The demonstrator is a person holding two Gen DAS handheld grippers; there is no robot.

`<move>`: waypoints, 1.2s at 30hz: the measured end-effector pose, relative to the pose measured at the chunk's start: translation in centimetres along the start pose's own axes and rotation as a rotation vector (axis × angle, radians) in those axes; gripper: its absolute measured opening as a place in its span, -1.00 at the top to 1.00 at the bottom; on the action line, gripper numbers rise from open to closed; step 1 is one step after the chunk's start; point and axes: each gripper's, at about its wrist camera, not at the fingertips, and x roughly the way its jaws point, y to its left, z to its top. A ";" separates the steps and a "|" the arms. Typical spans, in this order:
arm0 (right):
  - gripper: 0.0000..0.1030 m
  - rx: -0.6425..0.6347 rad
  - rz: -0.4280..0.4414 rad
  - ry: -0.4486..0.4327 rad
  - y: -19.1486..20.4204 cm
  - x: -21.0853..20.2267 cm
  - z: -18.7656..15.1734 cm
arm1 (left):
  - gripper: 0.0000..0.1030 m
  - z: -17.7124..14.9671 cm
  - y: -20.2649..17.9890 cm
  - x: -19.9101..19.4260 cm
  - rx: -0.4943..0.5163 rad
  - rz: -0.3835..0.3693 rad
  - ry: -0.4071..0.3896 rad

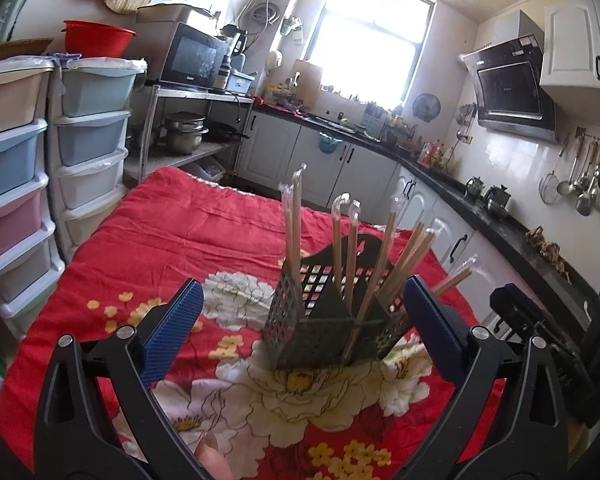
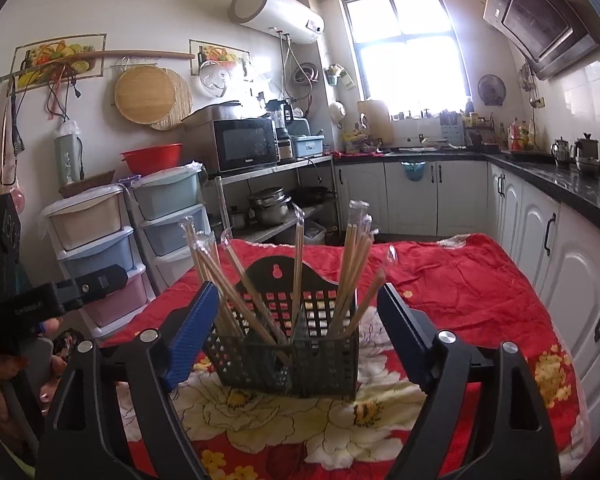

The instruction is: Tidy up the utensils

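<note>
A black perforated utensil caddy (image 1: 324, 320) stands on a red floral tablecloth (image 1: 160, 232). Several plastic-wrapped wooden chopsticks (image 1: 352, 248) stand upright or lean in its compartments. My left gripper (image 1: 303, 284) is open wide, its blue pads (image 1: 176, 320) on either side of the caddy and clear of it, with nothing held. In the right wrist view the same caddy (image 2: 300, 360) and chopsticks (image 2: 298, 264) sit just ahead of my right gripper (image 2: 297, 287). It is open too, and its blue pads (image 2: 192, 336) flank the caddy without pressing on it.
Pastel plastic drawer towers (image 1: 88, 120) stand left of the table. White cabinets under a dark counter (image 1: 500, 228) run along the right and back. The other gripper's black body (image 1: 532, 320) shows at the right edge, and a fingertip (image 1: 214, 460) shows at the bottom.
</note>
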 end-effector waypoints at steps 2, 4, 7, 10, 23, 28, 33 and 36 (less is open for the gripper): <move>-0.60 -0.002 0.000 0.011 0.1 -0.3 -0.5 | -0.79 -0.6 0.0 -0.1 0.000 -0.001 0.008; -0.63 -0.014 -0.011 0.019 0.3 -0.6 -1.1 | -0.79 -1.4 0.0 -0.1 0.009 0.006 0.019; -0.68 -0.025 -0.029 0.036 0.4 -0.7 -1.9 | -0.79 -2.3 -0.1 -0.1 0.015 0.007 0.027; -0.73 -0.036 -0.042 0.054 0.7 -0.8 -3.0 | -0.79 -3.3 -0.4 0.0 0.027 0.010 0.041; -0.85 -0.071 -0.076 0.154 1.2 -0.6 -8.1 | -0.79 -7.3 -0.5 -0.3 0.043 0.008 0.051; -0.86 -0.069 -0.079 0.162 1.3 -0.8 -9.3 | -0.79 -9.0 -0.8 -0.7 0.060 0.020 0.022; -0.87 -0.077 -0.083 0.119 1.7 -1.6 -9.8 | -0.79 -9.7 -1.2 -1.1 0.087 0.041 -0.013; -0.87 -0.077 -0.098 0.062 1.7 -2.5 -9.9 | -0.79 -9.9 -1.3 -1.4 0.100 0.039 -0.038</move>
